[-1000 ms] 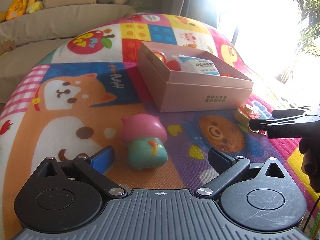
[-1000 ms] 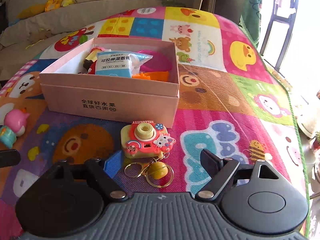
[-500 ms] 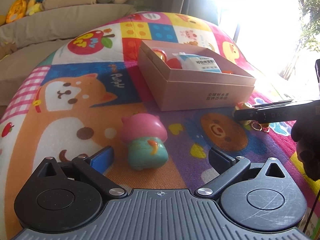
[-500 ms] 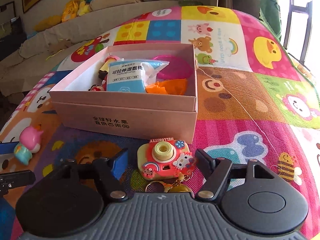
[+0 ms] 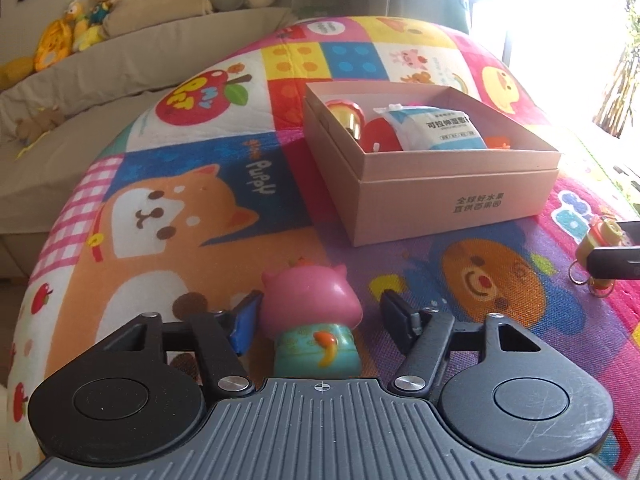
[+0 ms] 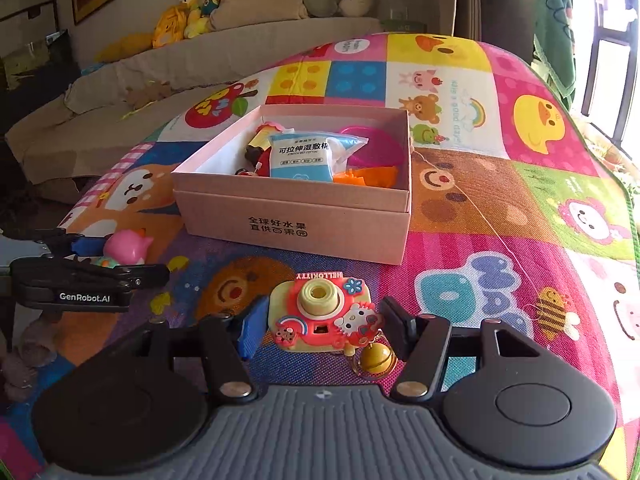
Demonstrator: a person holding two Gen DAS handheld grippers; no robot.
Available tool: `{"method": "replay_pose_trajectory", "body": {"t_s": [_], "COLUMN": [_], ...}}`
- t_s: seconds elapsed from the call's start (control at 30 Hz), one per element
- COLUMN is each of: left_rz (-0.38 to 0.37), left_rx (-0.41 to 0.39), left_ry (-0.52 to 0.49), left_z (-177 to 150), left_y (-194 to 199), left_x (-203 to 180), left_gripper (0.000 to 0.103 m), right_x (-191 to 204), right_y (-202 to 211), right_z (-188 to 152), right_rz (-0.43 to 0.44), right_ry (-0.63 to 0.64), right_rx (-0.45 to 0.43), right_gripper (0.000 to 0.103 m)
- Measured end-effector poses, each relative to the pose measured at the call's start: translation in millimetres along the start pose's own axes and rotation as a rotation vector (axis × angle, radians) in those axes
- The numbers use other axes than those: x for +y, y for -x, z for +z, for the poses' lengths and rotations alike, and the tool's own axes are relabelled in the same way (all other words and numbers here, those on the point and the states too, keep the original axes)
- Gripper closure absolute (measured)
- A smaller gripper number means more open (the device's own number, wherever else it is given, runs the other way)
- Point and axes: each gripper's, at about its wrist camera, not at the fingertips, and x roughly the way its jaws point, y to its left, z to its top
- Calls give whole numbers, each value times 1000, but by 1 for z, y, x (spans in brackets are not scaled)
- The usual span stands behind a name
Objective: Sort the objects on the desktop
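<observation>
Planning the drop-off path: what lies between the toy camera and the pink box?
Only bare play mat separates the toy camera from the pink box, seen from the right wrist.

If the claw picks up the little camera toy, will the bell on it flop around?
Probably. The camera toy looks like one stiff, chunky piece, so it should lift whole. The round bell hangs off it on thin key rings, so it would likely dangle and swing. The toy looks small and likely light; the right claw, open on either side, should manage.
</observation>
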Motion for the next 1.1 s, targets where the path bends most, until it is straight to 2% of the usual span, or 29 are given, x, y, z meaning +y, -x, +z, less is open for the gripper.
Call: {"method": "replay_pose_trajectory", "body": {"t_s": [0.03, 0.13, 0.2, 0.27, 0.37, 0.5, 0.57, 0.67, 0.73, 0.77, 0.83, 0.9, 0.97, 1.03, 1.1], "left_rz": [0, -33, -62, -82, -85, -71, -65, -72, -90, -102, -115, -109, -109, -106, -90], "left_rx": [-1, -33, -101, -208, -350, -422, -407, -341, -275, -258, -242, -220, -182, -150, -135], "left_ry": [-9, -21, -34, -52, -94, -129, -129, -104, -93, -93, -109, -112, -87, -61, -46], "left_z": [-1, 2, 15, 38, 77, 113, 124, 132, 124, 117, 96, 79, 65, 51, 38], "left_y": [3, 23, 43, 65, 83, 66, 47, 11, -2, -4, -1, 3, 5, 8, 13], "left_x": [0, 0, -2, -3, -8, -18, -22, -24, -22, -21, -16, -13, -9, -7, -8], "left_gripper": [49, 50, 50, 50, 50, 50, 50, 48, 43, 40, 24, 21, 18, 11, 6], "right_x": [0, -1, -2, -5, -8, -9, -7, -5, -7, -8, -8, -14, -18, -22, -24], "right_y": [7, 28, 44, 61, 80, 71, 52, 13, -18, -29, -40, -40, -35, -27, -18], "right_z": [0, 3, 10, 23, 62, 117, 146, 180, 195, 198, 191, 177, 159, 140, 120], "right_rz": [3, 9, 23, 41, 34, 11, -2, -11, 34, 27, 33, 46, 21, -5, -29], "right_ry": [0, 1, -1, -7, -12, -1, 3, -15, -44, -61, -76, -95, -107, -115, -112], "right_rx": [-7, -36, -71, -120, -214, -303, -330, -357, -304, -285, -261, -259, -261, -259, -259], "right_gripper": [42, 42, 42, 43, 43, 42, 42, 42, 39, 38, 37, 28, 24, 22, 14]}}
